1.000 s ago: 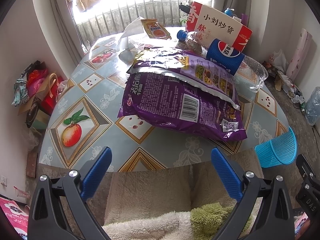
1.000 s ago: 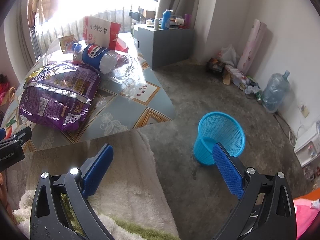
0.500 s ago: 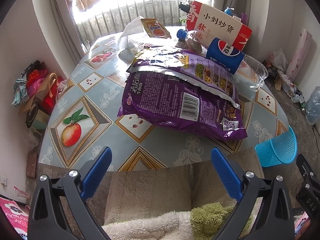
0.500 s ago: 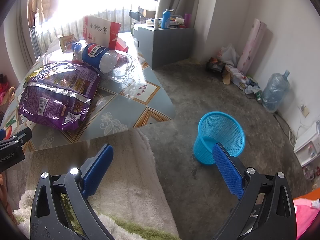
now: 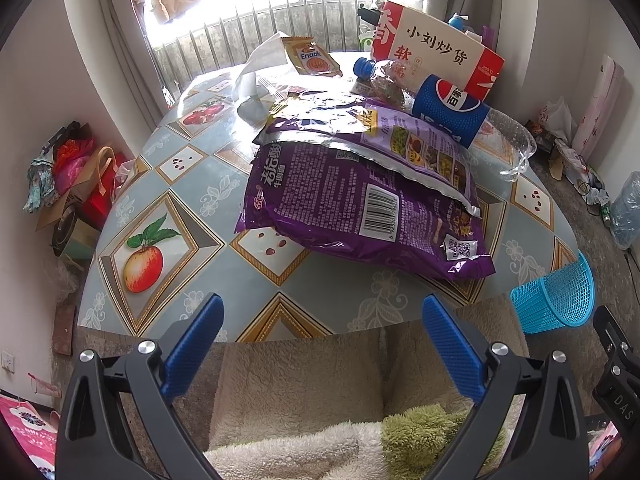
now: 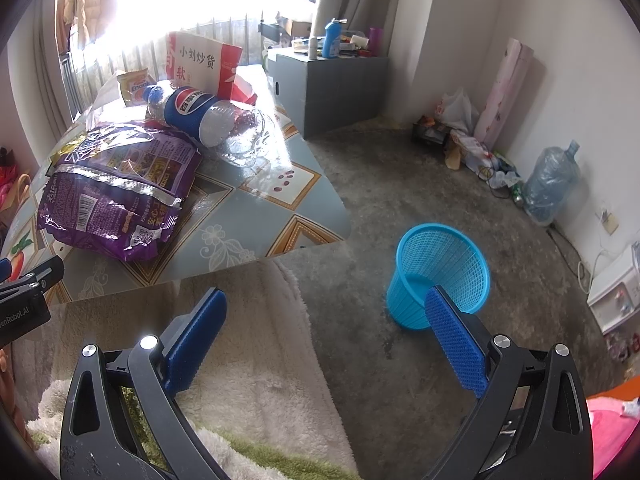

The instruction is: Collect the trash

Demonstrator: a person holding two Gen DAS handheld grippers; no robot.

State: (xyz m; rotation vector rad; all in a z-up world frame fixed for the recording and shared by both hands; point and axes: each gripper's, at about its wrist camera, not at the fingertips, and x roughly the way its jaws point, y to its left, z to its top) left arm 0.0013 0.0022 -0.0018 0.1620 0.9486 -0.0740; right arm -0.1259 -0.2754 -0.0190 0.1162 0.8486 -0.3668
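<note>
Left wrist view: sits low behind left tongs, off counter near edge, faces across it toward barred window. Right wrist view: behind right tongs, angled further right, over floor toward corner wall. Both views share purple snack bag, Pepsi bottle, blue basket. Left tongs' body shows at right view's left edge.
</note>
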